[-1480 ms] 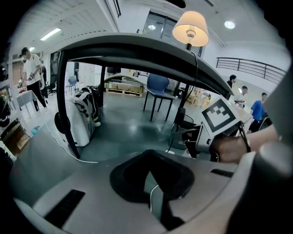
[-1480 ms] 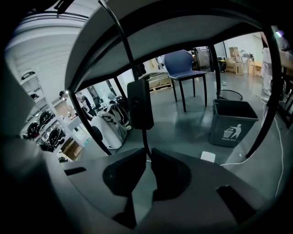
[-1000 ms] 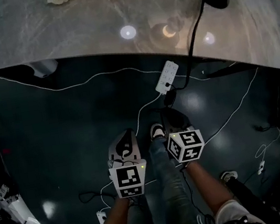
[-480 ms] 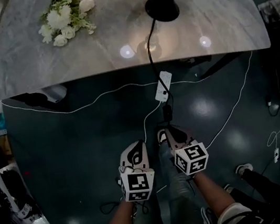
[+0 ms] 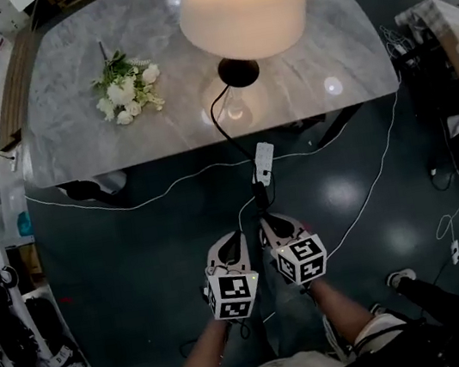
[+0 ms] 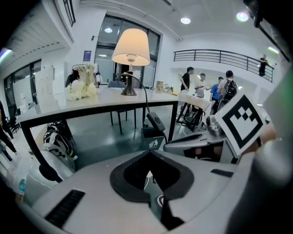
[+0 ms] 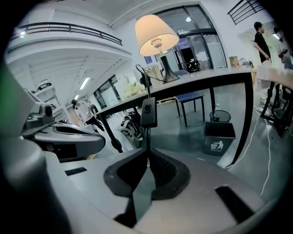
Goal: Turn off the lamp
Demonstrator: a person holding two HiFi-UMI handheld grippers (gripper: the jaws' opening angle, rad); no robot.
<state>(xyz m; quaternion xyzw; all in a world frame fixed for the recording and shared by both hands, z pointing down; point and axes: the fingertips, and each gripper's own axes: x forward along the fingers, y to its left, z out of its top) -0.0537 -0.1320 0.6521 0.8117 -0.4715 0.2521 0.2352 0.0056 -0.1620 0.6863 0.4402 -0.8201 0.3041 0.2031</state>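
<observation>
Below the table [image 5: 75, 143], lifts the cord [image 7: 147, 137] higher in the clamped right gripper [image 7: 147, 155], left gripper [image 6: 149, 154] closed and empty; brings the switch [image 7: 148, 112] within reach, lamp [image 5: 244, 1] still lit.

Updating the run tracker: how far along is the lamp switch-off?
Done: right tool shut on the lamp cord, just below its inline switch. In hand: left tool shut and empty, not on the switch. Left: press the switch; the lamp is lit.
</observation>
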